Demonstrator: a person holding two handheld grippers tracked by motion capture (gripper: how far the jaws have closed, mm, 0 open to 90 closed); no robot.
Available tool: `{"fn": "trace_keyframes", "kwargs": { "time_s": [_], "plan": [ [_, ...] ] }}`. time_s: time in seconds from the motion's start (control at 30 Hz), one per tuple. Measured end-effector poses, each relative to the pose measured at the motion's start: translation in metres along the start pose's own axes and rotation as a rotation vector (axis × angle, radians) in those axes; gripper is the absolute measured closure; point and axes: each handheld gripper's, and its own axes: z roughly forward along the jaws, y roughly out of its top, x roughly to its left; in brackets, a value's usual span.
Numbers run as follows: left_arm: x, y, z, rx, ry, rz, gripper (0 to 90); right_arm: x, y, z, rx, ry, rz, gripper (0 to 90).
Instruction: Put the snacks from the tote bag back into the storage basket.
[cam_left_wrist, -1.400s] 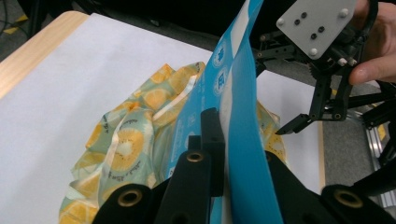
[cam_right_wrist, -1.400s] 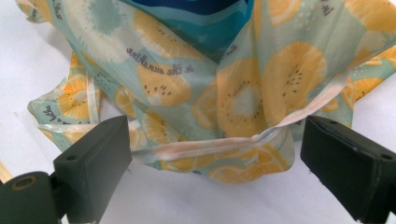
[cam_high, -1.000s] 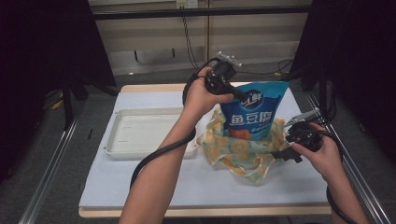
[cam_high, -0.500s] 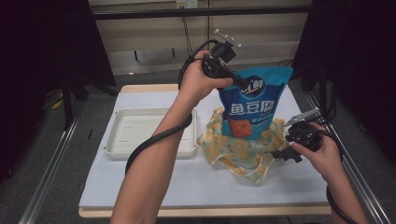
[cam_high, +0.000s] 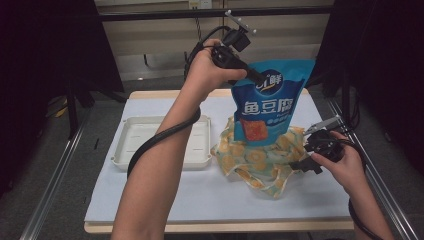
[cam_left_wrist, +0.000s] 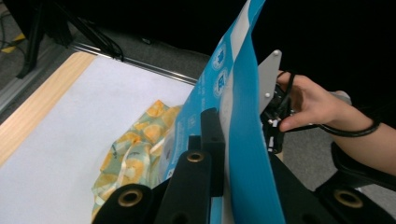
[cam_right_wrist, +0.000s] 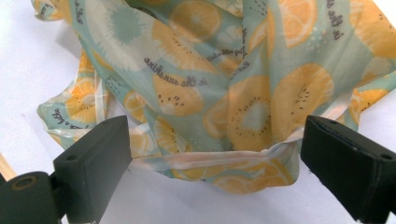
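One tool (cam_high: 256, 79) gripping blue pouch (cam_high: 267, 107), fruit-print bag (cam_high: 260, 160) below

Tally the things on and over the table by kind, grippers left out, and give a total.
Blue snack pouch, lifted above the table: 1
Orange-print fabric bag, lying crumpled on the table: 1
White tray, on the table: 1
Total: 3
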Motion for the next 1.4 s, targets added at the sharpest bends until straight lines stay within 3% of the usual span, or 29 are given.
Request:
{"fn": "trace_keyframes", "kwargs": {
  "time_s": [0.3,0.93,1.0,1.4],
  "plan": [
    [0.001,-0.007,-0.021,0.002,-0.009,-0.026,90.0,0.001,0.001,-0.004,-0.009,-0.011,-0.004,8.1],
    [0.004,-0.026,-0.058,0.021,0.026,-0.061,90.0,0.004,0.001,-0.002,-0.004,-0.010,-0.018,8.2],
    [0.004,-0.027,-0.061,0.025,0.036,-0.060,90.0,0.005,0.000,-0.003,0.002,-0.012,0.000,8.2],
    [0.009,-0.040,-0.067,0.033,0.041,-0.077,90.0,0.006,-0.004,-0.005,-0.006,-0.011,-0.002,8.2]
  ]
}}
